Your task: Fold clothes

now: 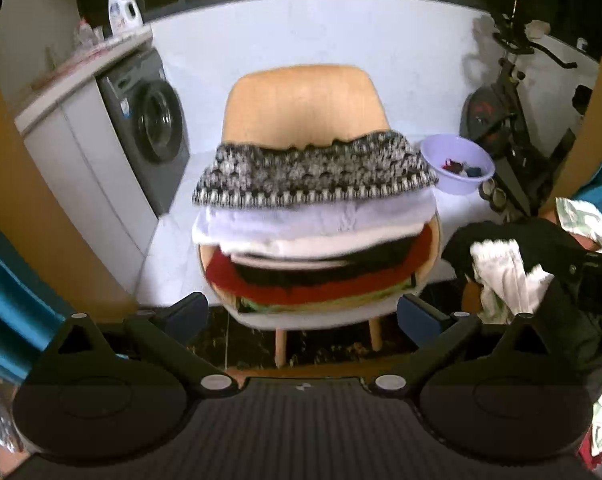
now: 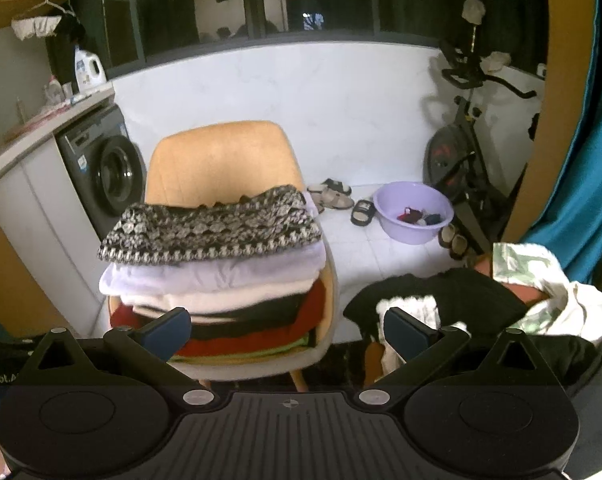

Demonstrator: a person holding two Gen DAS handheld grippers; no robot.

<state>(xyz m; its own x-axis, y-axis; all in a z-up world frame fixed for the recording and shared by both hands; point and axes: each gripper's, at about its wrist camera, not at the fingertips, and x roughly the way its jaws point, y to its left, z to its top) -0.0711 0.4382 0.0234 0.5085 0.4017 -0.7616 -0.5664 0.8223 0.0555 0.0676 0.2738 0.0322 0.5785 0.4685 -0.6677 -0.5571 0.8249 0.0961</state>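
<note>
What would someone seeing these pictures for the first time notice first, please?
The tall stack of folded clothes on the wooden chair at centre, topped by a black-and-white knitted sweater. To its right lies an unfolded heap, a black garment with white cloth, and behind it a lilac basin on the floor. Both the left gripper and the right gripper are open and empty.

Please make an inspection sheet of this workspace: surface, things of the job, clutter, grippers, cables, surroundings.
Surface: tan wooden chair holding the stack.
Job's things: folded stack topped by a black-and-white knit sweater; unfolded black garment pile to its right.
Clutter: lilac plastic basin with small items; sandals on the floor.
Grippers: left gripper open, empty; right gripper open, empty.
Cables: nothing seen.
Surroundings: grey front-loading washing machine, black exercise bike, white detergent jug.
</note>
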